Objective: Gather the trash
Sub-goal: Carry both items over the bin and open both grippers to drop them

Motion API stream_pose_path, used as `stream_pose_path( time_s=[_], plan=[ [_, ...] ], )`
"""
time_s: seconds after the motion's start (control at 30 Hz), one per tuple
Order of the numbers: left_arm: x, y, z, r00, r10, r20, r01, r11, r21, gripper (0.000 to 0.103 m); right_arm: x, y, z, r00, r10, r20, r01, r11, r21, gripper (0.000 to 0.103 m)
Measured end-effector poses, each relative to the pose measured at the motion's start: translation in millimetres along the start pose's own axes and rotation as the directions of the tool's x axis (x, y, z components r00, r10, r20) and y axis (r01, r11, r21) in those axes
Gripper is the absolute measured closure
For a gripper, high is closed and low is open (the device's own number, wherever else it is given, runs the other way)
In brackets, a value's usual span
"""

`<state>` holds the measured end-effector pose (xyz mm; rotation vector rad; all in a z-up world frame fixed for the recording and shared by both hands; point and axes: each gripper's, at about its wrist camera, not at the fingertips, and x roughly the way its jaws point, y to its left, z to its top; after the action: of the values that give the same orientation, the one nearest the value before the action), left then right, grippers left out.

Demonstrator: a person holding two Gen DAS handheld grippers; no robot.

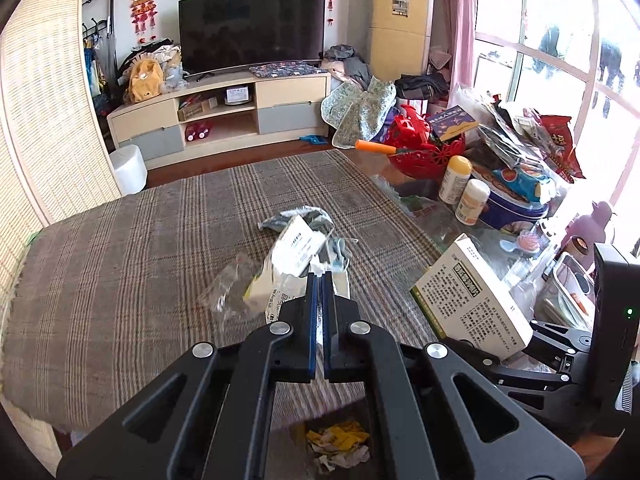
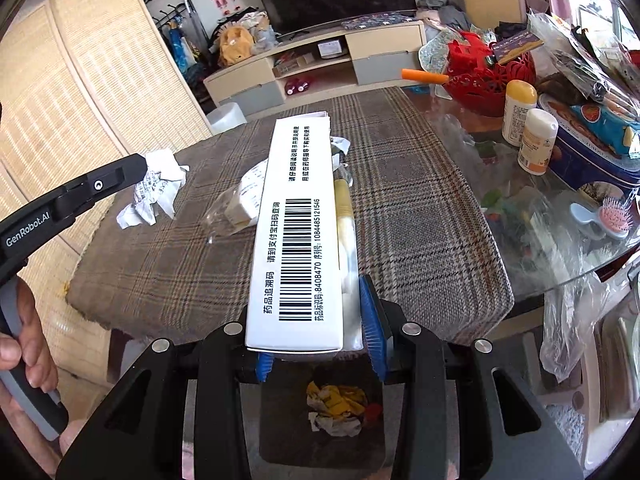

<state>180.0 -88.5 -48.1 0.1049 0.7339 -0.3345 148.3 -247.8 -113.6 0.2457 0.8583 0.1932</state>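
So, left wrist view 1st: the left gripper (image 1: 319, 280) has its jaws pinched nearly together on a crumpled paper scrap (image 1: 325, 266), lifted off the plaid tablecloth (image 1: 140, 240). Landmark = the bin (image 1: 338, 446), seen below btwn the gripper arms, w/ yellow & white wads already in it. Scrap hangs up and beyond the bin, over the cloth edge, prob. held there ready to drop. More litter sits farther past the bin on the cloth: a clear plastic wrapper (image 1: 236, 288) and a printed sachet pile (image 1: 298, 240). To the bin's right, the white medicine box (image 1: 472, 300) shows its text face, clamped in the other tool.

Right wrist view: the right gripper (image 2: 316, 320) is closed on 1 end of that box (image 2: 296, 232), barcode side up, box jutting fwd over the table, its held end right above the bin (image 2: 338, 410); prob. staged for release. Only this view shows the scrap (image 2: 156, 188) as a big crumpled sheet, up-left of the bin, and the person's hand (image 2: 24, 336) on the left tool's handle. Whether a blue pad (image 2: 370, 320) touches the box or the plastic beside it, can't tell.
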Motion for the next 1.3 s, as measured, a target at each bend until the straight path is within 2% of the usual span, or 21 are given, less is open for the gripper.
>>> stream_pose_path(
  time_s=[0.27,0.57,0.73,0.87,1.3],
  plan=[
    [-32,-6,-61,0.999,-0.015,-0.045,0.013,0.999,-0.044,0.102,-25,18,-46,1.0,0.008,-0.017,-0.008,0.999,-0.04,0.065],
    [-13,1,-136,0.987,-0.066,-0.148,0.048,0.992,-0.12,0.102,-8,13,-105,0.993,-0.013,-0.114,0.008,0.999,-0.048,0.065],
    [16,3,-175,0.968,-0.111,-0.223,0.076,0.984,-0.161,0.102,17,6,-134,0.981,-0.035,-0.19,0.028,0.999,-0.039,0.065],
    [40,3,-197,0.951,-0.132,-0.279,0.083,0.98,-0.181,0.102,37,3,-153,0.97,-0.088,-0.225,0.077,0.995,-0.056,0.065],
    [112,4,-247,0.889,-0.223,-0.399,0.125,0.958,-0.257,0.102,102,-10,-194,0.917,-0.129,-0.376,0.119,0.992,-0.049,0.065]
  ],
)
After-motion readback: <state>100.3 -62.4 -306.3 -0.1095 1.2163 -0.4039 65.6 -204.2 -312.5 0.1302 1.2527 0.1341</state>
